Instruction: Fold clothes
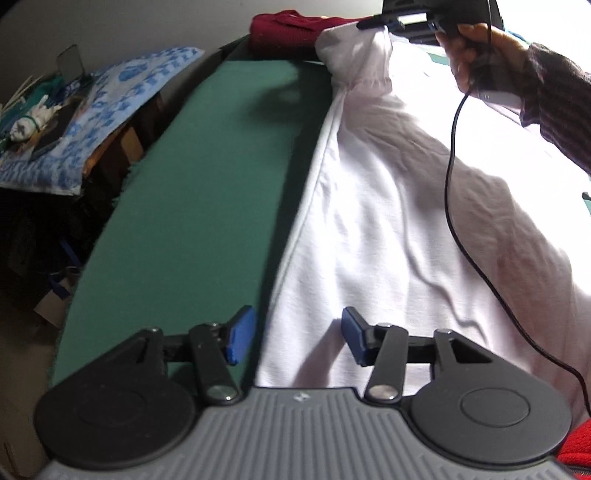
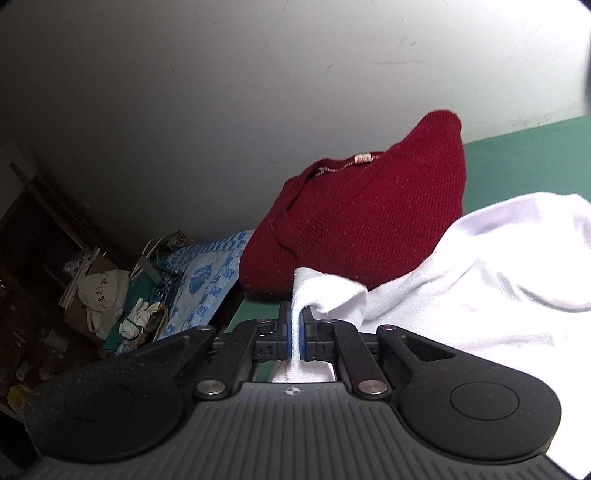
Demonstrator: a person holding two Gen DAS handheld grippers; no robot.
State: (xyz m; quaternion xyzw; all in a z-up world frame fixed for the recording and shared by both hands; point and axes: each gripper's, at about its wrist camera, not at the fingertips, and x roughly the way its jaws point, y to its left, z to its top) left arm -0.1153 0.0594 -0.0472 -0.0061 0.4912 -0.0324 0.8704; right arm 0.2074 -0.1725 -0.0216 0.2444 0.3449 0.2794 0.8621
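A white garment (image 1: pixel 388 206) lies spread on the green table cover (image 1: pixel 207 206). My left gripper (image 1: pixel 293 339) is open, its blue pads straddling the garment's near left edge just above it. My right gripper (image 2: pixel 294 332) is shut on a fold of the white garment (image 2: pixel 480 280) and lifts it; it shows in the left wrist view (image 1: pixel 391 22) at the garment's far end, held by a hand. A folded dark red sweater (image 2: pixel 365 221) lies at the far end of the table, also seen in the left wrist view (image 1: pixel 284 33).
A blue patterned cloth (image 1: pixel 96 122) covers a cluttered side surface to the left, with bags and small items (image 2: pixel 110 295). A black cable (image 1: pixel 454 206) hangs over the white garment. A plain wall (image 2: pixel 258 92) is behind the table. A red cloth (image 1: pixel 576 450) is at the near right.
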